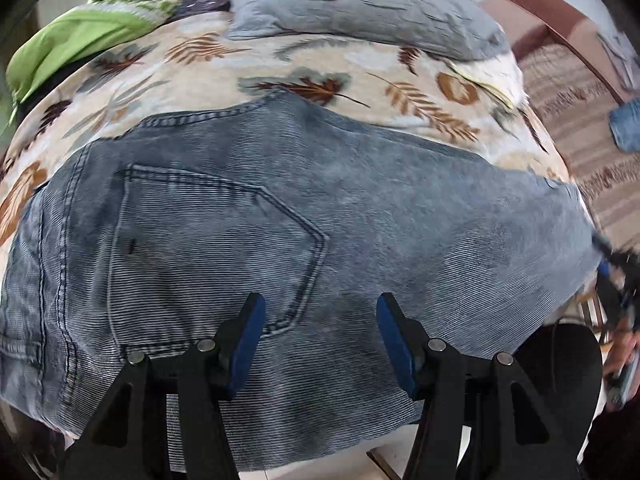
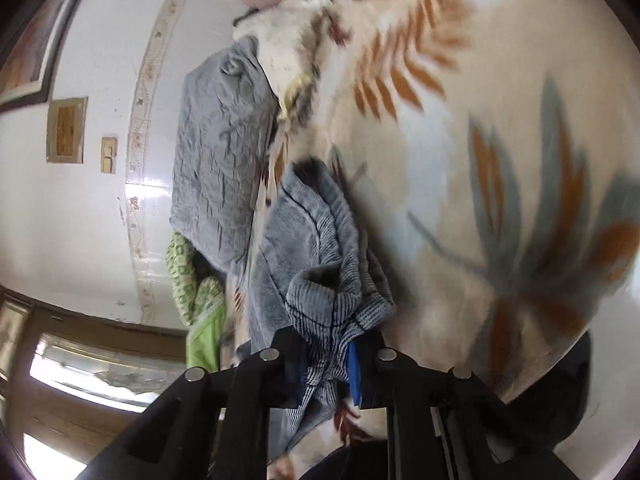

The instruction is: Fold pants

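Below the open left hand-held gripper (image 1: 318,320) lie the pants (image 1: 280,208).

left gripper (image 1: 320,320) jaws apart, right gripper (image 2: 340,364) clamped

Left-wrist view: pants (image 1: 304,216) lie flat on blanket (image 1: 208,60), seat end w/ back pocket (image 1: 208,240) to the left, legs running off to the right. Left gripper (image 1: 318,332) sits above the fabric near the bottom edge, jaws apart, pocket corner just left of the gap. Pillow (image 1: 360,4) lies behind pants at far side of blanket; bunched cloth (image 1: 84,28) at far left corner. Right gripper (image 2: 344,364) is at pants' right end, fabric bunched btwn its closed jaws. Right-wrist view is rolled sideways: blanket fills the right half, wall (image 2: 92,208) on left.
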A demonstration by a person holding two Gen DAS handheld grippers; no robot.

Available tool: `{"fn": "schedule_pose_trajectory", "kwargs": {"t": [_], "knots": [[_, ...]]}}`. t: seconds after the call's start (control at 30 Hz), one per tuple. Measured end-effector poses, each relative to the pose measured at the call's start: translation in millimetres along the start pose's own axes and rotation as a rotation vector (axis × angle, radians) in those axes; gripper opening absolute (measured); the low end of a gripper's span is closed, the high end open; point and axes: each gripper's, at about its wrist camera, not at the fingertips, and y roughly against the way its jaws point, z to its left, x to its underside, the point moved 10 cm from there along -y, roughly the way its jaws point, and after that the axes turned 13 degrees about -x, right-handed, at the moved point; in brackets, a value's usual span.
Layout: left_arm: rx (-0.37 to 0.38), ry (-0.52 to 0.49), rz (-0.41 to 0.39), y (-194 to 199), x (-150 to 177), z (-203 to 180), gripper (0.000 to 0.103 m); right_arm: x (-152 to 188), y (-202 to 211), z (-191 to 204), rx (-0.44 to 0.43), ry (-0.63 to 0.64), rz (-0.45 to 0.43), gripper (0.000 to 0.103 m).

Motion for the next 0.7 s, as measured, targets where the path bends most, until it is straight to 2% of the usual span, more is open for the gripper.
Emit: {"fn": "schedule_pose_trajectory", "kwargs": {"t": [0.07,0.17,0.27,0.33,0.4,0.47,0.6,0.7], "knots": [[0.019,-0.014,0.003,1,2,-10,0.059,-8,5,11,0.03,0.055,-0.014,0.015],[0.018,-0.056,0.014,-3,11,-23,0.059,-8,5,5,0.145,0.148,0.005,0.015],[-0.005,-0.12,-0.003,-7,21,-28,0.059,5,7,-39,0.24,0.068,0.087,0.015],[-0.007,-0.15,-0.008,-6,23,-29,0.059,10,10,-50,0.201,0.019,0.103,0.019],[0.005,-0.14,-0.012,-2,20,-29,0.059,6,20,-47,0.218,0.006,0.112,0.025],[0.021,-0.108,-0.051,7,12,-25,0.059,-5,30,-34,0.25,0.054,0.099,0.026],[-0.009,-0.073,-0.157,30,-6,-5,0.059,-33,42,13,0.376,0.29,0.026,0.027],[-0.065,-0.031,-0.194,37,-14,23,0.059,-42,23,51,0.375,0.412,0.032,0.027]]}}
